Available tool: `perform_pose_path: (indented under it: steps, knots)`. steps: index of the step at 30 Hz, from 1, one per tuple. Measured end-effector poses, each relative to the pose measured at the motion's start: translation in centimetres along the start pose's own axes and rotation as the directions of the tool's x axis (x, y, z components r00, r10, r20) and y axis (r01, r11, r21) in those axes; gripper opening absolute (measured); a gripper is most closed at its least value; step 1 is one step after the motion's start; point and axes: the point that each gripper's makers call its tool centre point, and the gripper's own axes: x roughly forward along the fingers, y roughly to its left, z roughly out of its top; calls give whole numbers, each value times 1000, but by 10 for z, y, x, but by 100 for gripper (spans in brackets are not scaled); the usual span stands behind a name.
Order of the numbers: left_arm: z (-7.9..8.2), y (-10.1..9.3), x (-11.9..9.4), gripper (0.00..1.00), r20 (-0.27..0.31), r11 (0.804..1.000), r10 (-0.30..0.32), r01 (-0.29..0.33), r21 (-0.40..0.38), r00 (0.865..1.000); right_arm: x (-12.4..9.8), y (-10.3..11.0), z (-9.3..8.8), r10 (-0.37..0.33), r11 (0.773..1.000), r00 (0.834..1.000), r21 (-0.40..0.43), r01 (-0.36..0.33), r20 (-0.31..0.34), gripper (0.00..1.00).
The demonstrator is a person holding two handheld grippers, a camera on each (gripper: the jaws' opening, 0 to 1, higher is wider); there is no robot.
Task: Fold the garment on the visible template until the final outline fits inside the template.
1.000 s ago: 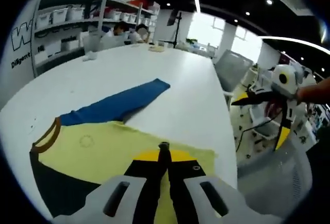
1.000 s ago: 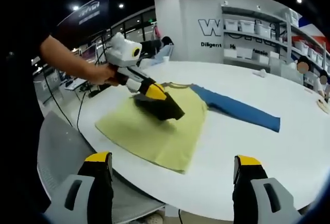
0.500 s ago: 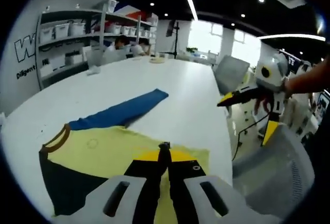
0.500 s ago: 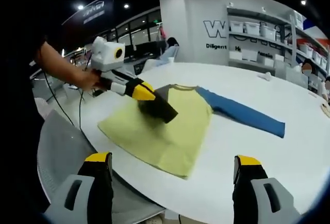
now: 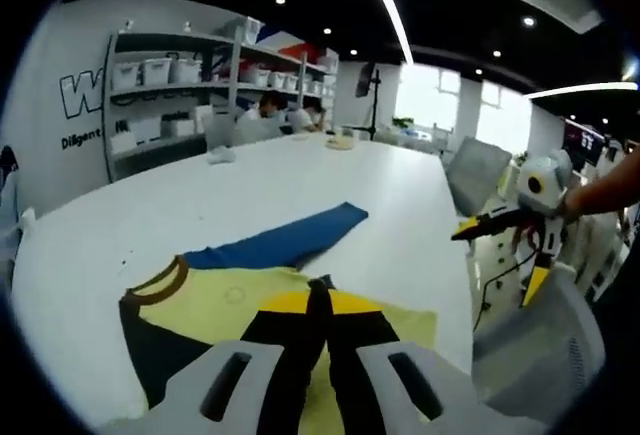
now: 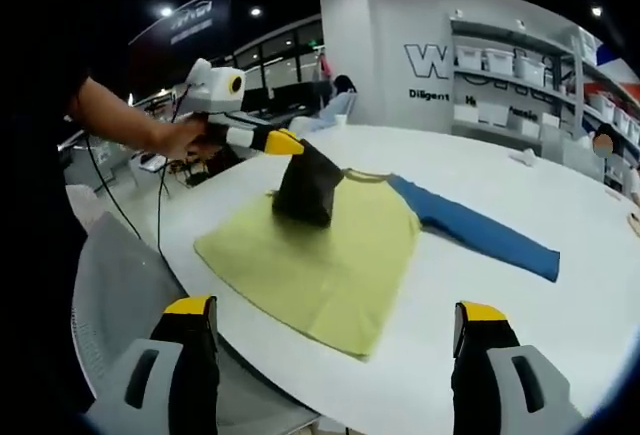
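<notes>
My left gripper (image 6: pixel 285 142) is clamped on the dark sleeve (image 6: pixel 305 187), lifting it into a soft, peaked drape above the yellow garment (image 6: pixel 330 260). The garment lies flat on the smooth white table (image 6: pixel 560 315), blue sleeve (image 6: pixel 480 232) outstretched. My right gripper (image 6: pixel 335 340) stands wide apart, apparently off the table edge.

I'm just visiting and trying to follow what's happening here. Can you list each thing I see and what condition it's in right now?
Left gripper: shut on the dark sleeve, lifting it.
Right gripper: open, holding nothing, off the table edge.
Dark sleeve: raised off the shirt, hanging from the left gripper.
Yellow shirt: lying flat, not yet folded.
Blue sleeve: stretched out flat on the table.
White table: bearing the shirt.
</notes>
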Motion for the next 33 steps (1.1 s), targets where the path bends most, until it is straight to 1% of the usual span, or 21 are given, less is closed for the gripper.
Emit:
perform_pose_path:
  steps: [2,3,7,9,13,16,18,21,23,25,27,28,29,30,33]
  knots:
    - [7,8,-3,3,5,1000,11,-11,6,1000,0,0,1,2,1000,1000,-1,-2,2,97]
    - [13,14,-5,3,20,999,26,-27,19,999,0,0,2,2,1000,1000,-2,-2,4,97]
    - [32,33,-11,3,49,998,62,-63,24,997,1,0,4,6,1000,1000,-5,-6,8,97]
    - [38,42,-13,3,57,997,78,-79,20,995,1,0,5,7,1000,1000,-9,-7,9,97]
    - [53,65,-22,3,91,992,127,-127,-5,988,0,0,6,9,1000,1000,-6,-9,16,97]
    - [60,84,-31,3,100,986,165,-166,-2,981,0,-1,5,10,1000,1000,-4,-9,16,97]
    - [61,91,-34,3,99,984,179,-180,3,979,0,-1,5,10,1000,1000,-3,-10,17,97]
    - [64,109,-45,3,106,977,214,-214,-7,971,1,-1,5,11,1000,1000,-2,-11,19,97]
    - [66,119,-51,3,109,971,238,-238,-14,965,1,-1,5,11,1000,1000,-2,-11,21,97]
    - [69,133,-59,3,117,964,266,-265,-24,957,2,-1,5,13,1000,1000,1,-13,23,97]
    - [71,141,-64,3,120,958,285,-286,-12,951,2,-1,5,16,1000,1000,3,-16,25,97]
    - [73,148,-68,3,124,953,302,-304,-1,945,2,0,6,17,1000,999,10,-17,30,97]
    - [75,151,-70,3,125,950,309,-311,3,943,2,0,9,20,999,999,31,-22,46,97]
    - [77,155,-73,3,129,948,314,-318,13,941,2,-1,11,19,999,998,34,-21,52,97]
    - [84,168,-79,3,133,941,332,-338,27,934,2,-2,12,16,999,998,38,-18,53,97]
